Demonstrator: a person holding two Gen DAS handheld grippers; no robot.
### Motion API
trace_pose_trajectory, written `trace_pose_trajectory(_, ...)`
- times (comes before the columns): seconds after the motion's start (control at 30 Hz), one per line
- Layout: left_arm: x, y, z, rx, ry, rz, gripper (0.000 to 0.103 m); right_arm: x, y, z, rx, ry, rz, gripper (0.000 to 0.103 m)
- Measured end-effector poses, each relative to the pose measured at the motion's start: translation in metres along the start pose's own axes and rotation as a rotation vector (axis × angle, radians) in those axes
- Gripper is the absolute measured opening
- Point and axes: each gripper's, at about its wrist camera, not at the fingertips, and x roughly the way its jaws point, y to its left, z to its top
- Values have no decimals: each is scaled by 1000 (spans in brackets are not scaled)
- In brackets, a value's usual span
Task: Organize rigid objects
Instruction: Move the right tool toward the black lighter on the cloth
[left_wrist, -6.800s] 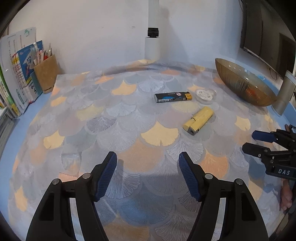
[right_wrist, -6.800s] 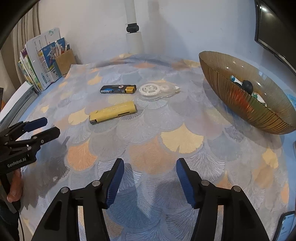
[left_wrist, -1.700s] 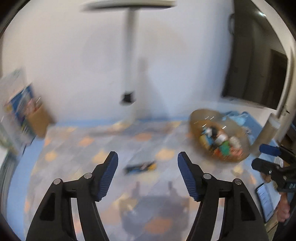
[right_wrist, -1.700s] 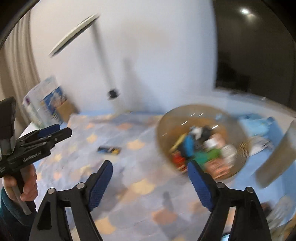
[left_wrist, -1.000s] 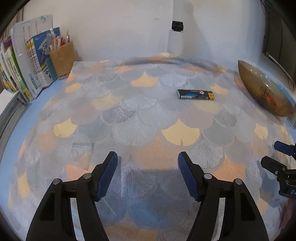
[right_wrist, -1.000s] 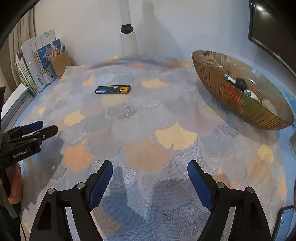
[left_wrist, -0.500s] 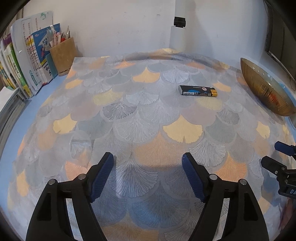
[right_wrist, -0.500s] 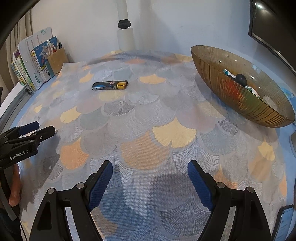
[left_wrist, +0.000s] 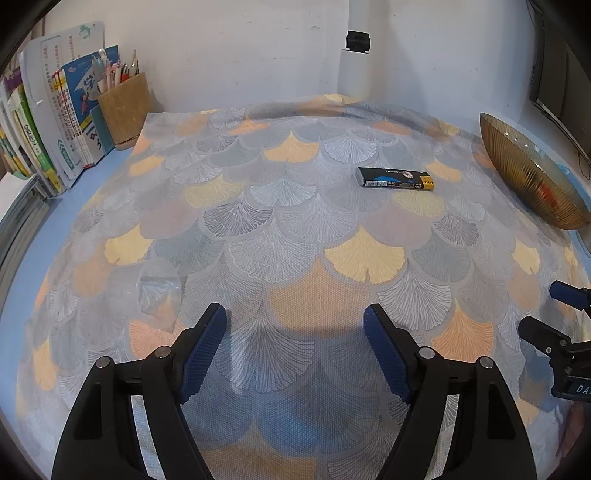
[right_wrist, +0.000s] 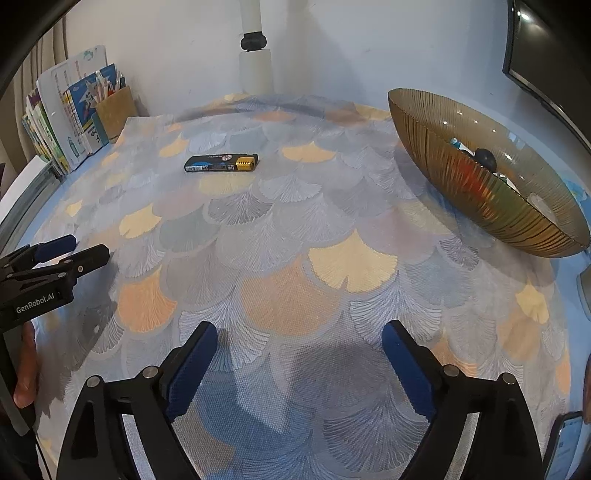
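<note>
A black and blue lighter with a yellow end (left_wrist: 394, 178) lies flat on the fan-patterned cloth (left_wrist: 295, 236), far ahead and right of my left gripper; it also shows in the right wrist view (right_wrist: 221, 163), far ahead and left. An amber ribbed glass bowl (right_wrist: 480, 184) with several small items inside stands at the right; its side shows in the left wrist view (left_wrist: 528, 177). My left gripper (left_wrist: 294, 325) is open and empty low over the cloth's near part. My right gripper (right_wrist: 295, 343) is open and empty, also low over the near part.
Books (left_wrist: 48, 122) and a brown pen holder (left_wrist: 120, 110) stand at the back left. A white lamp post (right_wrist: 255, 62) rises at the back wall. A dark monitor (right_wrist: 546, 55) hangs at the right. A phone corner (right_wrist: 561, 443) lies at the near right.
Both grippers have eased forward and slightly lower over the cloth. The lighter stays in place. Since 6.8 s ago the yellow object and the clear tape dispenser have left the cloth.
</note>
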Motion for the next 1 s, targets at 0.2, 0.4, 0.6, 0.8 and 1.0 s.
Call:
trace_pose_trajectory(0.2,0,-2,0,6,4,-1,76,0,2,0,-6,3,-2,92)
trace_pose_trajectory(0.4,1,-3,0,12,6,2,80,1,3,0,-10,6,-6,93)
trace_pose_trajectory(0.6,2,-3,0,19,6,2,82,2,2,0,-7,-4,-15,94)
trace_pose_trajectory(0.8,2,-4,1,31,5,23,83,2,10,1,-44,2,14,92)
trace_pose_trajectory(1.0,7,4,12,-1,30,3,82,4,28,25,-99,2,61,87)
